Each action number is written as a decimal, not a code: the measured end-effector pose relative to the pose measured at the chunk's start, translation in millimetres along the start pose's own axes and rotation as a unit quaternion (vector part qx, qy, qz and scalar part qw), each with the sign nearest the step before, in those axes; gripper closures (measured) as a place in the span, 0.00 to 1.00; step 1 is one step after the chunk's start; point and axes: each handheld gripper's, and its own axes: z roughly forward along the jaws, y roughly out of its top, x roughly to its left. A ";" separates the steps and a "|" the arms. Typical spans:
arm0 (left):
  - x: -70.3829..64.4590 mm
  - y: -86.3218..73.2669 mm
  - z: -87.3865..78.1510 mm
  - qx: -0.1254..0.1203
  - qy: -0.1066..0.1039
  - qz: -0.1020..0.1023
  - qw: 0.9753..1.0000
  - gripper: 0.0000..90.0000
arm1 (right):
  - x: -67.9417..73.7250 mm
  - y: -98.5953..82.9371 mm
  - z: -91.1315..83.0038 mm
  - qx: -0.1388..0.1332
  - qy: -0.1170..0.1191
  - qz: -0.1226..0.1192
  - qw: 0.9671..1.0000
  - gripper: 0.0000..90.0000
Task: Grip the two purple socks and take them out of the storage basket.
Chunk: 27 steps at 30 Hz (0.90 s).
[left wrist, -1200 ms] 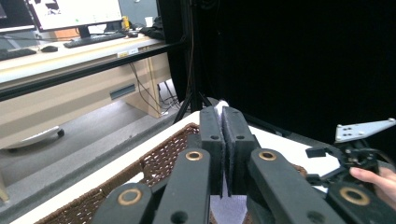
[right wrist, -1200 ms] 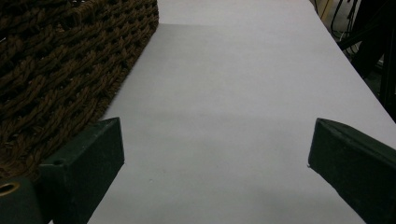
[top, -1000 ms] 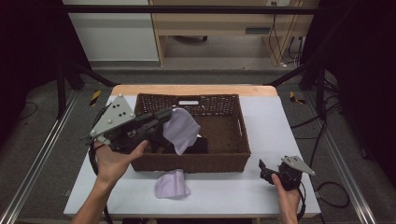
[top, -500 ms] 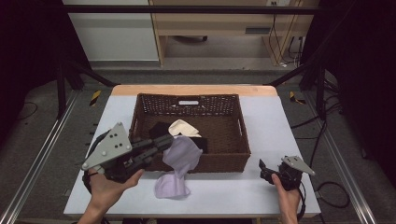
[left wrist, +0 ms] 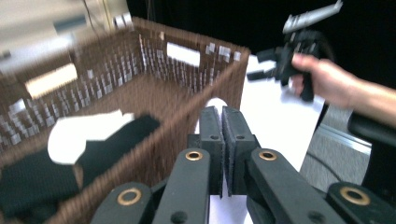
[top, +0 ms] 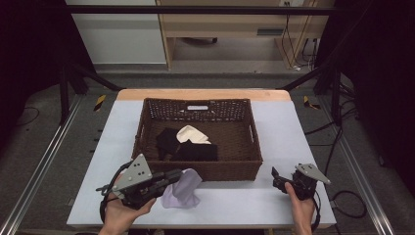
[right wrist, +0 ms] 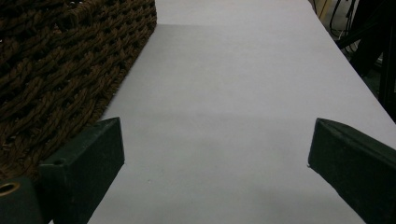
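On the white counter (top: 235, 205) before the wicker basket (top: 244, 169), we see the left claw (top: 173, 177) clamped on a lilac cloth (top: 182, 190), the right claw (top: 275, 180) spread apart.

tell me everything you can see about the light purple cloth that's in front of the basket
The light purple cloth is a soft, thin-looking fabric, crumpled into a loose heap with folds. It lies on the white table just outside the near wall of the brown wicker basket, toward its left corner. The left gripper reaches it from the left with jaws closed together; it appears to pinch the cloth's upper edge, though the contact itself is hard to make out.
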 end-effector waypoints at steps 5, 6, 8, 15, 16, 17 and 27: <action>9.4 -32.7 13.0 0.047 0.016 -0.021 0.999 0.97 | 0.5 0.0 0.1 0.000 -0.001 0.000 1.000 0.05; 10.7 -36.9 14.9 0.055 0.020 -0.020 0.998 0.97 | 0.4 -0.1 0.1 -0.001 -0.002 -0.001 1.000 0.05; 14.2 -47.9 19.7 0.073 0.029 -0.026 0.997 0.97 | 0.4 -0.1 0.2 0.000 -0.001 -0.001 1.000 0.05; 24.3 -81.2 41.0 0.130 0.057 -0.028 0.989 0.97 | 0.7 -0.1 0.1 0.000 -0.002 -0.002 1.000 0.05; 26.5 -85.8 44.7 0.139 0.060 -0.030 0.988 0.97 | 0.8 -0.1 0.1 -0.001 -0.003 -0.002 1.000 0.05; 28.5 -88.8 47.1 0.149 0.062 -0.031 0.987 0.96 | 0.8 -0.1 0.1 0.000 -0.003 -0.002 1.000 0.05; 43.2 -96.8 22.8 0.080 0.103 -0.078 0.988 0.59 | 0.7 -0.1 -0.2 -0.002 -0.002 -0.002 1.000 0.05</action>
